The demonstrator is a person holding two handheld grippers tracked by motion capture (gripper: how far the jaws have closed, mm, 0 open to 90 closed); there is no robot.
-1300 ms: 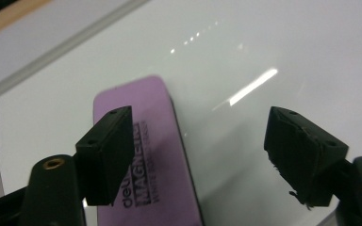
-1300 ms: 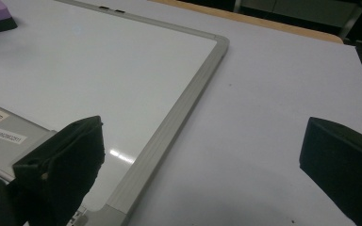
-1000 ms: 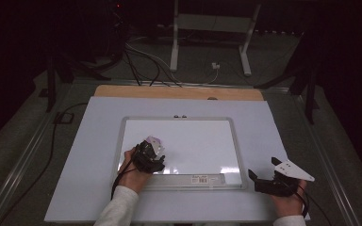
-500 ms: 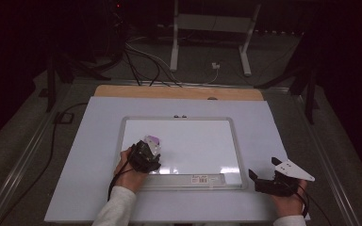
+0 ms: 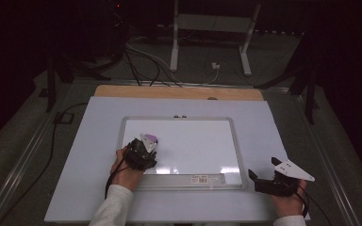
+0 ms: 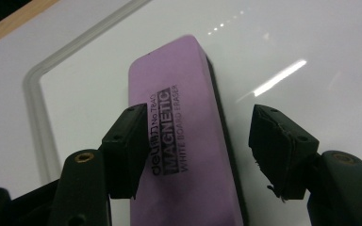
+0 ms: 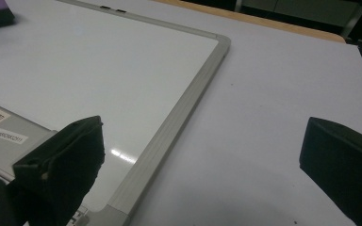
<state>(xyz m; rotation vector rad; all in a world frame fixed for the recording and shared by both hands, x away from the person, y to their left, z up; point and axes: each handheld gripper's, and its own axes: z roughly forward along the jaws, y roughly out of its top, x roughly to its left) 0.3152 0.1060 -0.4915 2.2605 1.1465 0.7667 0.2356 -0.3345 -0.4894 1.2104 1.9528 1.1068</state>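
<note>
Purple eraser (image 6: pixel 184 136) lies at the board's (image 5: pixel 198 150) near-left corner, between the left claw's (image 6: pixel 202 155) jaws, which have just been closing: one pad touches, the other stands off, so no grip yet. Right claw (image 7: pixel 198 169) gapes, empty, at the near-right corner.

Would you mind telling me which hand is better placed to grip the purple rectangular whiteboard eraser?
Left: its tool already straddles the purple rectangular whiteboard eraser; the right tool sits beyond the board's corner.

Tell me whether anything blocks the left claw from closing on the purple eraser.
Nothing visible does. The purple eraser lies flat on the whiteboard, already between the left claw's jaws, which have just been closing; the right-hand pad stands apart from it.
</note>
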